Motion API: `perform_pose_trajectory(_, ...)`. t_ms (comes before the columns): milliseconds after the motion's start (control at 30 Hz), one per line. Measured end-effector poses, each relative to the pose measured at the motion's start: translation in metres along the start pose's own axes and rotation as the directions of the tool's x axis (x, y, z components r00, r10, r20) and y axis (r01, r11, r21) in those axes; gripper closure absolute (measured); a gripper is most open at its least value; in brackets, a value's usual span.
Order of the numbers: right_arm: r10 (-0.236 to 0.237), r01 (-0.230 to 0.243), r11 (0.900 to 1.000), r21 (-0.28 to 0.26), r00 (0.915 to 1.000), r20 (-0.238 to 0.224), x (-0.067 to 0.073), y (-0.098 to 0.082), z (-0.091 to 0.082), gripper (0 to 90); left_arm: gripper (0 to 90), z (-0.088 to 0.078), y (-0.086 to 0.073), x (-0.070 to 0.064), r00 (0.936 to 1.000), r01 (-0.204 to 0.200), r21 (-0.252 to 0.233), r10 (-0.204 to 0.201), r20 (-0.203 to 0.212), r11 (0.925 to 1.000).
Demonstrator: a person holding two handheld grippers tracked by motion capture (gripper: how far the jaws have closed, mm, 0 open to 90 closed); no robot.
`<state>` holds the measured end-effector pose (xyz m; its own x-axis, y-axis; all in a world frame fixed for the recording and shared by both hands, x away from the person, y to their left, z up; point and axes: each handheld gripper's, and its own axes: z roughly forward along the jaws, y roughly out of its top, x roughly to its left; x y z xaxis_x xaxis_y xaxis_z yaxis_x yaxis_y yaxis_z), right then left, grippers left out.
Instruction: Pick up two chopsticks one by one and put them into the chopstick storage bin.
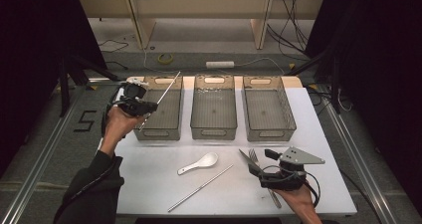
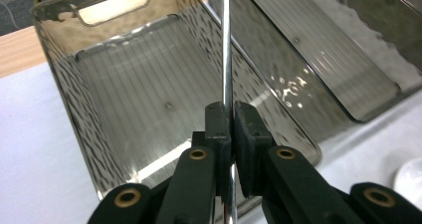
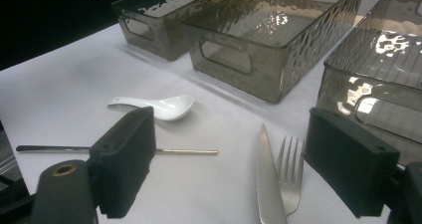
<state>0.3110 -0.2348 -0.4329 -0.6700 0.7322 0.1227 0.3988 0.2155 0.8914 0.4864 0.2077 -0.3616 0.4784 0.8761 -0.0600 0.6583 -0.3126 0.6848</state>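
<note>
While clamped in left tool, metal chopstick juts over left bin.

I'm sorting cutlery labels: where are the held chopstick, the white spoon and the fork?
held chopstick (image 2: 227, 50), left gripper view, shaft above the pads.
white spoon (image 1: 206, 160), high view, bowl.
fork (image 3: 290, 159), right gripper view, tines.

The left gripper is hovering near the table's far left corner, jaws clamping tight — forearm reaching up from the near left edge. The right gripper is resting near the near right edge — jaws gaping wide.
</note>
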Motion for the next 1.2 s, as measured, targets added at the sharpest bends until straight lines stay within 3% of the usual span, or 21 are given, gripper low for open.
perform_pose_trajectory(267, 0.004, -0.004, 1.000, -0.001, 1.0000, -0.002, 0.000, 0.000, -0.001, 21.1, 84.9, 0.012, 0.008, 0.014, 0.9988, 0.033, 0.020, -0.032, -0.035, 0.9993)
perform_pose_trajectory(500, 0.005, -0.005, 1.000, 0.000, 1.0000, -0.003, 0.000, 0.000, 0.000, 21.1, 84.9, 0.016, 0.012, 0.025, 0.9968, 0.058, 0.007, -0.058, -0.055, 0.9983)
perform_pose_trajectory(733, 0.004, -0.004, 1.000, 0.003, 1.0000, -0.006, 0.000, 0.000, 0.000, 21.1, 84.9, 0.025, 0.008, 0.035, 0.9937, 0.087, 0.009, -0.086, -0.072, 0.9962)
perform_pose_trajectory(1200, 0.004, -0.004, 1.000, -0.001, 1.0000, -0.008, 0.000, 0.000, 0.000, 21.1, 84.7, 0.044, 0.001, 0.039, 0.9908, 0.106, 0.020, -0.104, -0.087, 0.9942)
